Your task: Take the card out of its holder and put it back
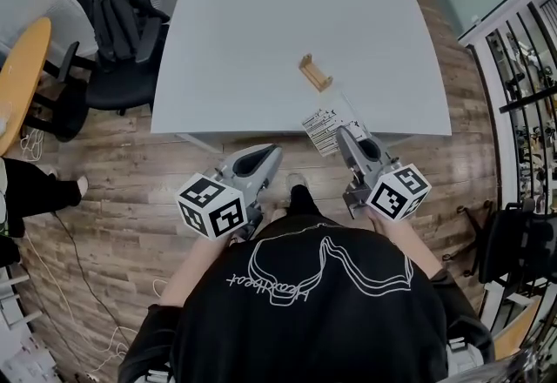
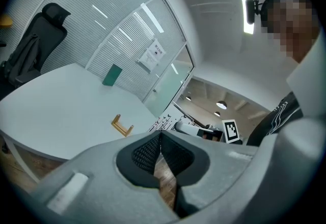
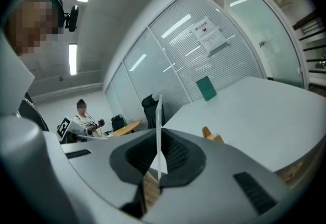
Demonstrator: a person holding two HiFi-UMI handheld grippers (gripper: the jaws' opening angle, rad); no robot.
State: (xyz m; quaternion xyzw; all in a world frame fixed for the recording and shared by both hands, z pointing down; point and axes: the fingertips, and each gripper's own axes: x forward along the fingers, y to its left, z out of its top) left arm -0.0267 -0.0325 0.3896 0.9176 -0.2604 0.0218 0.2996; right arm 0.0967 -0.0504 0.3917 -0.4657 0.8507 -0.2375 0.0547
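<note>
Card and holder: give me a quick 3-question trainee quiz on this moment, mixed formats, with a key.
1. True or false: the card is seated in the wooden holder.
2. Which hand-held gripper is clamped on the card? A) left B) right C) neither
3. Fill in: the wooden holder stands empty on the white ____.

Key
1. False. The card is out of the holder, held edge-on between jaws.
2. B. The right hand-held gripper is shut on it.
3. table
</note>
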